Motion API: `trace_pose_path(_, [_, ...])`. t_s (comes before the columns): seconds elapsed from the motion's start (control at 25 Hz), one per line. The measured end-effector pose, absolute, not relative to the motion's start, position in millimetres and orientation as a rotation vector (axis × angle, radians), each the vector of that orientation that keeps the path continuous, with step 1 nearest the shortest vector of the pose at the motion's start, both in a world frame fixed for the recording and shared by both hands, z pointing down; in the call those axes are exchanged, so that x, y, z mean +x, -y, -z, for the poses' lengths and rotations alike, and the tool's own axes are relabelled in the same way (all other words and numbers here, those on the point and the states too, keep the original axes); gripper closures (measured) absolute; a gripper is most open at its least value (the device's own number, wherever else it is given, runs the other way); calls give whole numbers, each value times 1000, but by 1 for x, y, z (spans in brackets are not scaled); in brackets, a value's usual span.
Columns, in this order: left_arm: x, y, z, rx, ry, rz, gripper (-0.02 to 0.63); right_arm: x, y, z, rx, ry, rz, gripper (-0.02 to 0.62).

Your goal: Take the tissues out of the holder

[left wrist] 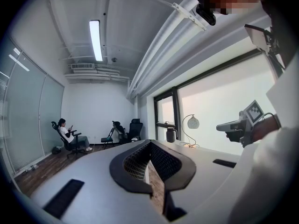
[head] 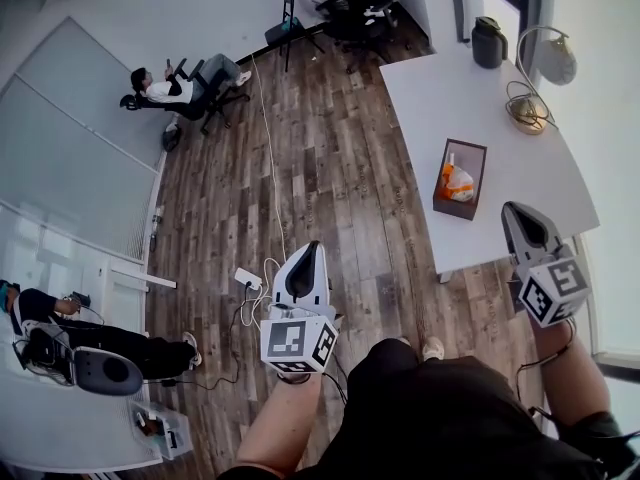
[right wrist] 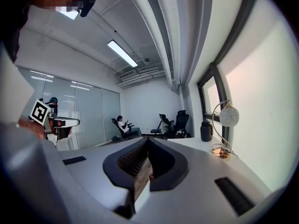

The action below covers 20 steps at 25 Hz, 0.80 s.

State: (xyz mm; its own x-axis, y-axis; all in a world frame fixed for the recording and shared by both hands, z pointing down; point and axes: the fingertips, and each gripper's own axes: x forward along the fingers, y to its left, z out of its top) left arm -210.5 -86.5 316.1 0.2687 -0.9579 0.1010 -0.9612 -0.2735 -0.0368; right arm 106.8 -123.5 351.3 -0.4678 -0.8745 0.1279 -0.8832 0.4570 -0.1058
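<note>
Both pairs of jaws are pressed together and empty as we look down: the left gripper (head: 312, 253) out over the wooden floor (head: 320, 168), the right gripper (head: 515, 213) by the near edge of the desk (head: 470, 98). The holder (head: 467, 151), a dark open-topped box, sits on the desk just beyond the right gripper, white tissues (head: 463, 188) bunched inside with something orange (head: 446, 178) among them. We judge them feather-light, soft and easily torn, so pinch the raised tuft and perhaps steady the box.
</note>
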Motion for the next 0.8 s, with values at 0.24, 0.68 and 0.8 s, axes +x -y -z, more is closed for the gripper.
trace_pose_path(0.24, [-207,136,-330,2506,1816,-178,601,111,156,-363,1640,2581,-256,591])
trace_pose_path(0.68, [-166,266,-338,2675,1533,-123,601,125,212,-377,1815,2388,-276,591])
trace_pose_path(0.8, [-148,298,-346,2721,1434,-133,601,128,229,-382,1865,2345,-289,591])
